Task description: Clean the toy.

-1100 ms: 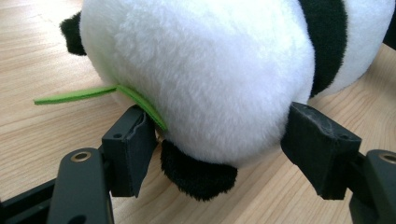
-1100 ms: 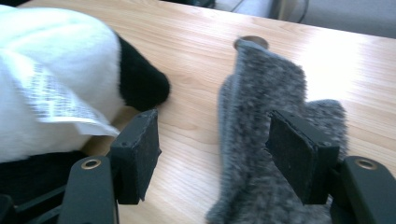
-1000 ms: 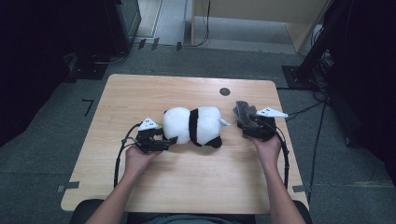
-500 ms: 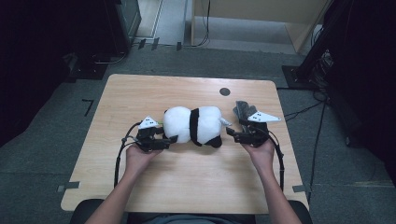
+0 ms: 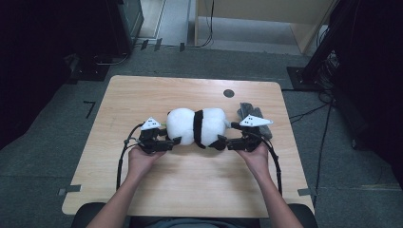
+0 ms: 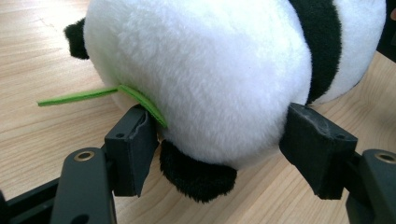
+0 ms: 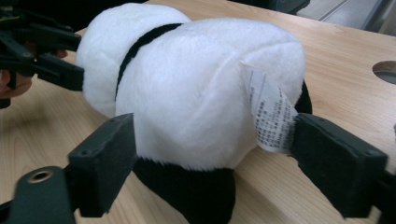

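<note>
A black-and-white panda plush (image 5: 197, 126) lies on its side in the middle of the wooden table (image 5: 190, 190). My left gripper (image 5: 177, 140) holds its left end: in the left gripper view both pads press into the white fur (image 6: 210, 70), beside a green felt leaf (image 6: 79, 95). My right gripper (image 5: 222, 141) is at the plush's right end. Its jaws have just been opening and now stand wide on either side of the plush's rump (image 7: 196, 93). One pad sits behind the white sewn-in label (image 7: 271, 116), and neither squeezes the fur.
A dark grey crumpled object (image 5: 252, 113) lies behind the right hand, near the table's right edge. A round dark hole (image 5: 228, 93) sits in the tabletop at the back. Both gripper cables trail toward the person along the near part of the table.
My right gripper has slid left from beside the grey object to the plush's right end, so its jaws now straddle the plush. The left gripper and the plush have stayed put.
</note>
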Demonstrator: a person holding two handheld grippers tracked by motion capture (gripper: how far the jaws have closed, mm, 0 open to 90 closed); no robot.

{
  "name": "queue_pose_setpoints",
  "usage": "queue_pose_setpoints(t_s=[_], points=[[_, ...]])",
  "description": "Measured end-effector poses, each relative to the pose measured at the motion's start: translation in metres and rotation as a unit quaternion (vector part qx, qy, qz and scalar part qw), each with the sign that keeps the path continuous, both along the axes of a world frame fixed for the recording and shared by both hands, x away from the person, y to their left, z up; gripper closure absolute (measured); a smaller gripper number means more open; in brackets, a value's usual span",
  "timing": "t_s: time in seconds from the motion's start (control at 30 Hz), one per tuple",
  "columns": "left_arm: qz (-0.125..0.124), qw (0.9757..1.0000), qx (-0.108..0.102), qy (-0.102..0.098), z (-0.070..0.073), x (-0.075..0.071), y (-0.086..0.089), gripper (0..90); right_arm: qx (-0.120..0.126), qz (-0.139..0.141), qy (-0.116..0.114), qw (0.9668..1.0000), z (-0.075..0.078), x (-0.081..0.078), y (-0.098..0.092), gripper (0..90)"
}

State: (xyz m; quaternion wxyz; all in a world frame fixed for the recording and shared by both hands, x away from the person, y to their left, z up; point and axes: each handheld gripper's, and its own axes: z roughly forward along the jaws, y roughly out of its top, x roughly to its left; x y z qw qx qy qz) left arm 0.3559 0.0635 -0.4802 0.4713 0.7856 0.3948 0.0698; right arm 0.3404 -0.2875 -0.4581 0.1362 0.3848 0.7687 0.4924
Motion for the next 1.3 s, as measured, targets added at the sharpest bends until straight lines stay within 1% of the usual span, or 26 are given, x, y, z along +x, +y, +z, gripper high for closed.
queue_pose_setpoints(t_s=[0.1,0.23,0.33,0.43,0.5,0.57,0.67,0.77,0.8,0.9,0.97,1.07,1.13,1.2,1.23,1.3], points=[[0.000,1.0000,0.000,-0.001,0.000,0.000,0.000,28.9,0.001,-0.008,0.000,1.0000,-0.001,0.003,0.005,13.2],[-0.001,1.0000,-0.001,0.000,-0.001,0.001,0.000,29.0,-0.007,-0.002,0.006,1.0000,-0.004,0.007,0.015,11.7],[0.002,1.0000,-0.006,0.007,-0.001,0.001,-0.001,28.9,-0.012,0.003,0.005,0.9999,-0.005,0.010,0.025,4.6],[0.004,1.0000,-0.006,0.007,-0.001,0.001,-0.003,29.0,-0.026,-0.005,-0.005,0.9996,-0.008,0.013,0.032,3.4],[0.007,1.0000,-0.004,0.006,-0.002,0.001,-0.004,29.0,-0.040,-0.017,-0.014,0.9990,-0.009,0.014,0.037,3.4],[0.010,0.9999,-0.004,0.005,-0.002,0.001,-0.004,29.0,-0.048,-0.026,-0.020,0.9983,-0.011,0.015,0.041,4.7],[0.013,0.9999,-0.007,0.006,-0.002,0.002,-0.004,29.3,-0.052,-0.031,-0.024,0.9978,-0.013,0.016,0.042,10.6],[0.016,0.9998,-0.007,0.006,-0.002,0.003,-0.005,29.6,-0.051,-0.034,-0.027,0.9977,-0.013,0.017,0.042,21.8],[0.017,0.9998,-0.008,0.005,-0.002,0.003,-0.005,29.6,-0.050,-0.034,-0.027,0.9978,-0.014,0.018,0.041,26.3],[0.016,0.9998,-0.012,0.003,-0.002,0.003,-0.006,29.5,-0.033,-0.033,-0.015,0.9988,-0.013,0.021,0.037,45.7],[0.013,0.9998,-0.014,0.001,-0.001,0.003,-0.005,29.6,-0.024,-0.030,-0.010,0.9992,-0.013,0.023,0.034,55.4],[0.009,0.9998,-0.018,-0.006,0.000,0.003,-0.001,30.2,-0.010,-0.025,-0.002,0.9996,-0.011,0.025,0.030,58.1],[0.006,0.9998,-0.016,-0.009,0.004,0.005,0.004,30.2,-0.003,-0.026,0.000,0.9997,-0.009,0.026,0.025,59.8],[0.009,0.9997,-0.013,-0.021,0.007,0.006,0.009,30.5,-0.001,-0.024,-0.003,0.9997,-0.006,0.026,0.020,60.3],[0.012,0.9994,-0.017,-0.026,0.008,0.006,0.012,31.1,0.000,-0.022,-0.004,0.9997,-0.004,0.027,0.016,60.5],[0.016,0.9993,-0.025,-0.025,0.011,0.009,0.021,31.3,0.005,-0.020,-0.005,0.9998,0.000,0.027,0.008,60.6]])
